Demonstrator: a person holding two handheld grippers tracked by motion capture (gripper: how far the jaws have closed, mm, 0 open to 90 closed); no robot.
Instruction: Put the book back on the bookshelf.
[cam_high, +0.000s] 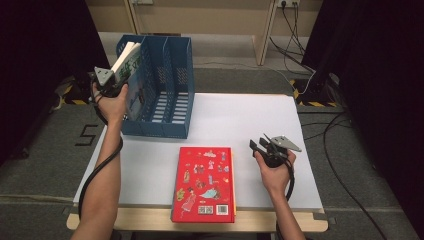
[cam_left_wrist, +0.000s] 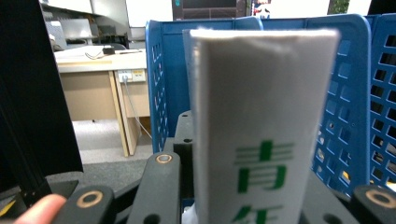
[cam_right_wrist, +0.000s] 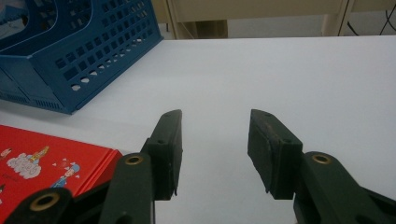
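Note:
A blue file rack (cam_high: 170, 75) with three slots stands at the table's far left corner. My left gripper (cam_high: 112, 82) is shut on a thick book (cam_high: 131, 60) that leans in the rack's leftmost slot. In the left gripper view its white spine (cam_left_wrist: 261, 130) with green characters stands between the jaws, in front of the blue rack wall (cam_left_wrist: 352, 93). A red picture book (cam_high: 204, 182) lies flat at the table's front edge. To its right my right gripper (cam_high: 258, 142) hovers low over the white table, open, with nothing between its jaws (cam_right_wrist: 212, 126). The red book's corner (cam_right_wrist: 42, 158) lies left of them.
The white table (cam_high: 240, 120) has bare room between the rack (cam_right_wrist: 70, 56) and the right gripper. Cables (cam_high: 295, 30) run over the floor beyond the far right corner. Black curtains (cam_high: 380, 60) close off both sides.

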